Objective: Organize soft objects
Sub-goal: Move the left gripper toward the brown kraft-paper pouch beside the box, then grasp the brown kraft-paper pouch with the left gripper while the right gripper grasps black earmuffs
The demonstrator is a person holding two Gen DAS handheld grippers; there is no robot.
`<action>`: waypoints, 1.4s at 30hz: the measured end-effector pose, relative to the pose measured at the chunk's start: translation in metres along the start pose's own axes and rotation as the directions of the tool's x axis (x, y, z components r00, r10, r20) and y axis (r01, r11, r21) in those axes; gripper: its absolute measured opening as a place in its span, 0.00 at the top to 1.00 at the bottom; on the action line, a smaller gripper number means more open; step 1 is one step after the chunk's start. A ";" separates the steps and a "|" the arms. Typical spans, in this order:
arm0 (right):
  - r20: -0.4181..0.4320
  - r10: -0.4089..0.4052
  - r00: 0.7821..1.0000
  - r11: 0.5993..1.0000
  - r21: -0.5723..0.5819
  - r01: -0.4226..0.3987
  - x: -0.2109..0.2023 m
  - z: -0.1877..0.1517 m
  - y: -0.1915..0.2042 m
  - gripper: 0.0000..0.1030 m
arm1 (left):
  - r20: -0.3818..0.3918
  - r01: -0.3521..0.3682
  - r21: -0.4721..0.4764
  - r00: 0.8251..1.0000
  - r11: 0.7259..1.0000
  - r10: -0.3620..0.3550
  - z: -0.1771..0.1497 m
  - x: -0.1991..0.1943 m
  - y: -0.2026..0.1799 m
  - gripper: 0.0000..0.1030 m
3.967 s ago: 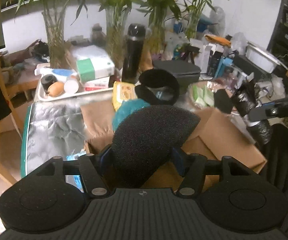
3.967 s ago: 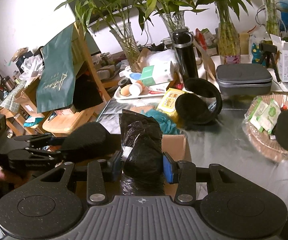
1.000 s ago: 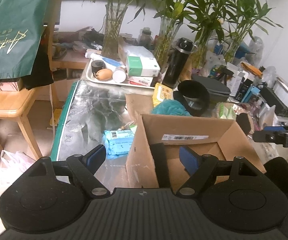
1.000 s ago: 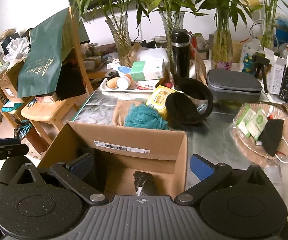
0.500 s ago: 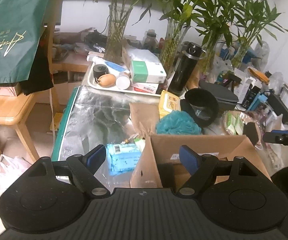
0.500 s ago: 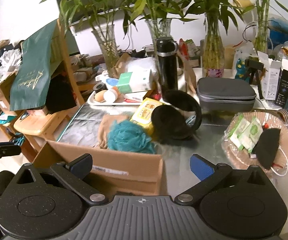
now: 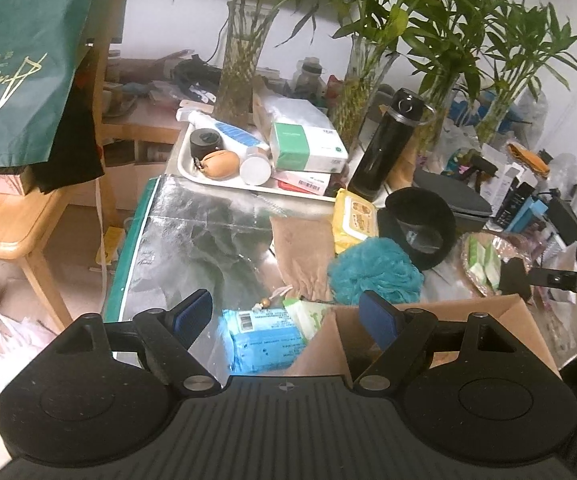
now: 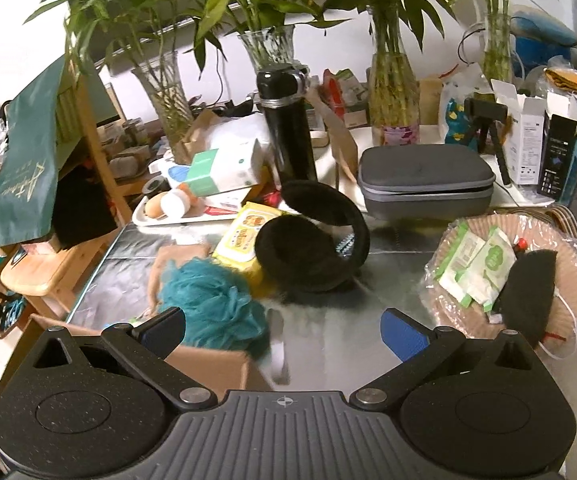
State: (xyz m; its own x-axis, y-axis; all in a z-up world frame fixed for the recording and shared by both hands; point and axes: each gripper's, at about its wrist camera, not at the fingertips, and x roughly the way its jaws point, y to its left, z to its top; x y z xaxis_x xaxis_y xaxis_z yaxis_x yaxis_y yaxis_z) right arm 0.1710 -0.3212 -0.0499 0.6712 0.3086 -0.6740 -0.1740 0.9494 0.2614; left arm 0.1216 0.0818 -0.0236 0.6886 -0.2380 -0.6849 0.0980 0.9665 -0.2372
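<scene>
Both tongs spread wide, holding nothing: left tongs over the blue wipe packet, right tongs near the teal mesh bath pouf. Pouf touching the brown cardboard box on the foil-covered surface. Best pinched centrally, then lifted clear over the rim.

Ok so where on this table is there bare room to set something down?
Two bare foil patches. One lies between the metal tray, the table's green edge, the brown pouch and the blue wipes pack. The other sits between the black earmuffs, the wicker basket and the cardboard box. Behind the earmuffs, around the flask and grey case, it is crowded.
</scene>
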 end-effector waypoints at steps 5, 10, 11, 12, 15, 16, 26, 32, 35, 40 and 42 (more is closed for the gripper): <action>-0.008 -0.010 1.000 1.000 0.001 0.010 0.020 0.003 -0.006 0.00 | -0.009 0.021 0.001 1.000 1.000 -0.021 0.004 0.014 0.006 0.21; -0.015 -0.018 1.000 1.000 -0.010 0.018 0.039 0.005 -0.010 0.00 | -0.013 0.068 0.012 0.998 0.998 -0.068 0.007 0.026 0.012 0.22; -0.016 -0.020 1.000 1.000 -0.011 0.020 0.043 0.006 -0.011 0.00 | -0.013 0.077 0.017 0.997 0.997 -0.077 0.007 0.029 0.012 0.22; -0.016 -0.021 1.000 1.000 -0.012 0.020 0.047 0.006 -0.012 0.00 | -0.015 0.082 0.021 0.997 0.996 -0.082 0.008 0.032 0.013 0.22; -0.022 -0.029 0.999 0.999 -0.021 0.029 0.058 0.008 -0.015 0.00 | -0.021 0.092 0.028 0.996 0.995 -0.092 0.010 0.042 0.015 0.22; -0.026 -0.033 0.999 0.999 -0.024 0.032 0.063 0.009 -0.016 0.00 | -0.023 0.098 0.030 0.995 0.995 -0.098 0.012 0.046 0.016 0.22; -0.031 -0.065 0.997 0.997 -0.046 0.063 0.110 0.023 -0.030 0.01 | -0.024 0.165 0.034 0.986 0.986 -0.165 0.028 0.097 0.029 0.22; -0.070 -0.097 0.993 0.995 -0.036 0.095 0.146 0.029 -0.043 0.12 | -0.052 0.171 0.014 0.984 0.985 -0.170 0.035 0.139 0.036 0.23; -0.098 -0.105 0.990 0.994 -0.007 0.105 0.162 0.029 -0.052 0.15 | -0.071 0.200 -0.009 0.977 0.980 -0.201 0.038 0.160 0.040 0.24; -0.124 -0.087 0.988 0.994 0.053 0.094 0.183 0.028 -0.063 0.22 | -0.109 0.243 -0.087 0.962 0.966 -0.251 0.041 0.198 0.049 0.30; -0.123 -0.082 0.989 0.992 0.084 0.092 0.189 0.029 -0.066 0.25 | -0.127 0.253 -0.124 0.955 0.959 -0.268 0.040 0.212 0.051 0.32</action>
State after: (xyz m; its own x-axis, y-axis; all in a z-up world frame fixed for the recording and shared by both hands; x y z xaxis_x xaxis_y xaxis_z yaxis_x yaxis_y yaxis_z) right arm 0.3301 -0.3277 -0.1746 0.5898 0.2347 -0.7727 -0.0499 0.9656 0.2551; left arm 0.3017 0.0845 -0.1533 0.5402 -0.4989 -0.6777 0.1796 0.8551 -0.4863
